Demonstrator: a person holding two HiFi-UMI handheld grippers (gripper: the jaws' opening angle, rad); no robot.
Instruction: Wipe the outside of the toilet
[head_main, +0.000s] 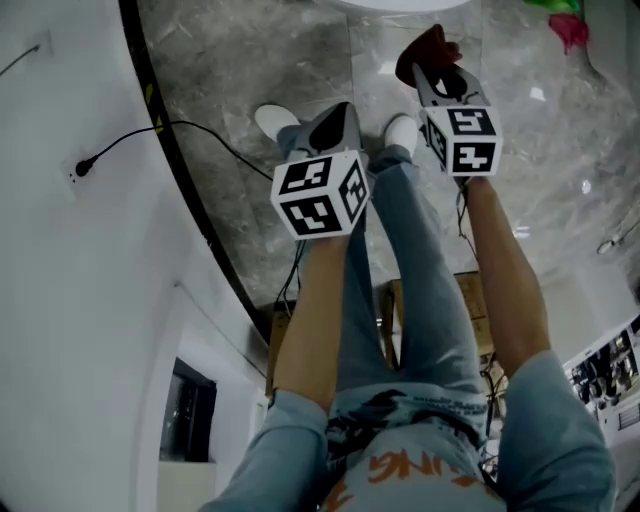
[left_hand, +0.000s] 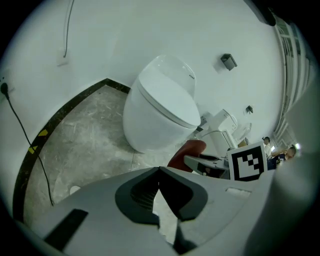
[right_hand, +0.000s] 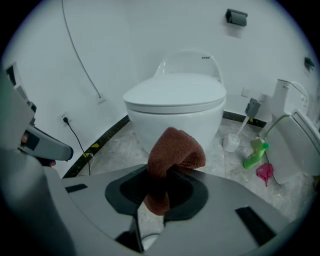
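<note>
The right tool (right_hand: 159, 195) pinches a rust-brown terry cloth (right_hand: 176, 149), aimed at the white ceramic toilet (right_hand: 175, 107) at frame centre (ready for wiping); the left tool (left_hand: 160, 180) is closed and empty.

Open floor (right_hand: 111, 151) fronts the toilet (right_hand: 175, 107); brush (right_hand: 231, 142) and bottle (right_hand: 254, 154) stand beside.

Grey marbled floor (right_hand: 112, 150) meets a curved white wall (right_hand: 125, 40) along a black skirting band (right_hand: 102, 140) flecked with yellow. A black cable (head_main: 190, 128) runs from a wall socket (head_main: 82, 168) across the band onto the floor. Near the far wall stand a white toilet brush (right_hand: 232, 141) in its holder, a green spray bottle (right_hand: 255, 154) tilted just beside it, and a pink object (right_hand: 265, 172) — its kind unclear. From above, a person's blue jeans (head_main: 420, 280) and white shoes (head_main: 275, 120) show.
</note>
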